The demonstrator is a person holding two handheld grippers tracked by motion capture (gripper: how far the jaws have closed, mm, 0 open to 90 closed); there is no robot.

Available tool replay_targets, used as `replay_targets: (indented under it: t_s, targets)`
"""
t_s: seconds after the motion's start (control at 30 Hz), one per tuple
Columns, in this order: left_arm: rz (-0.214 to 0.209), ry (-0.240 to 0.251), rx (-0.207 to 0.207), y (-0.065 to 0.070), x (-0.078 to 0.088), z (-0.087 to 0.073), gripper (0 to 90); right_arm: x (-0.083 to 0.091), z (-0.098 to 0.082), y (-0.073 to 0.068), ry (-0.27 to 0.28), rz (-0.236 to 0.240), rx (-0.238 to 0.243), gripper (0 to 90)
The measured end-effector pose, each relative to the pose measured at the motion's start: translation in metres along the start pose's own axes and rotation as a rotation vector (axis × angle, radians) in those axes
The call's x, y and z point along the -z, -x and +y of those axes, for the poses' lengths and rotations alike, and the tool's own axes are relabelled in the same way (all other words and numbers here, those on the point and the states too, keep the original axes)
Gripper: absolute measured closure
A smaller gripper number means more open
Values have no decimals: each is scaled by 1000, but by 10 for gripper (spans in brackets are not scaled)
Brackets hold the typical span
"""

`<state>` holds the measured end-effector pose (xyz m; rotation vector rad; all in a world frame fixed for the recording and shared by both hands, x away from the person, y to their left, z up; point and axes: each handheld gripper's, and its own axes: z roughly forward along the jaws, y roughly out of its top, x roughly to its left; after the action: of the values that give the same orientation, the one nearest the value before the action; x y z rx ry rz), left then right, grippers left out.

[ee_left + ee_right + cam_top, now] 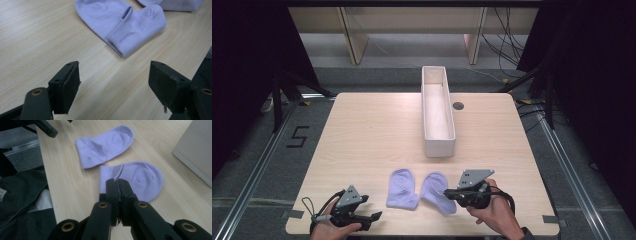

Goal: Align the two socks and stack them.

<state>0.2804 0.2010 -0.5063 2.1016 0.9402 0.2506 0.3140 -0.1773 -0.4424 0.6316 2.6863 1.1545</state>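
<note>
Right gripper (117, 182) pinched on right sock (140, 180); left gripper (113, 82) wide open, empty, left sock (120, 22) at twelve o'clock.

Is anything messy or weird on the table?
Only a little. The two purple socks, left sock and right sock, lie loose on the table, while the long box is empty. The right hand-held gripper pinches the right sock's cuff edge.
</note>
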Motion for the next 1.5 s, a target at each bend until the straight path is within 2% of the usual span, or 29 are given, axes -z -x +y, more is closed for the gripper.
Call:
replay_targets:
  t_s: [0.03, 0.1, 0.2, 0.33, 0.5, 0.63, 0.83, 0.9, 0.93, 1.03, 1.1, 1.27, 1.4, 1.43, 1.5]
  targets:
    - [-2, -8, -12, -1, 0, 0, 248, 1, 1, -2, -10, 0, 9, 882]
    - [-6, 3, -6, 0, -1, 0, 248, 3, 1, -8, -12, -1, 24, 882]
    - [-1, 3, -3, 0, 0, 0, 248, 3, 0, -11, -17, 13, 23, 882]
    - [-1, -6, -12, 0, 0, 0, 248, 4, -1, -20, -35, 3, 40, 882]
    - [-1, -11, -18, -1, 0, 0, 248, 0, 2, -37, -60, 25, 94, 881]
    - [-3, -7, -14, 0, -1, 1, 248, -4, 1, -41, -67, 39, 92, 881]
    - [-2, -16, -28, -1, -1, 1, 248, -16, -3, -46, -122, 85, 88, 880]
    - [-5, -10, -18, 0, -2, 0, 248, -19, -3, -47, -144, 97, 86, 880]
    - [-5, -10, -18, 0, -2, 0, 248, -20, -4, -48, -154, 101, 67, 880]
    - [-6, -13, -15, 0, -2, 0, 248, -26, -4, -48, -174, 110, 69, 879]
    - [1, -21, -28, -1, -3, 0, 248, -27, -5, -48, -175, 115, 76, 879]
    - [-11, -16, -26, 0, -3, 0, 248, -31, -6, -49, -192, 132, 72, 869]
    - [-5, -15, -23, 0, -2, 0, 248, -34, -7, -50, -203, 164, 50, 803]
    - [-6, -19, -27, 0, -1, 1, 248, -33, -6, -50, -187, 174, 62, 786]
    - [-5, -10, -19, 1, -1, 1, 248, -30, -4, -51, -184, 172, 44, 782]
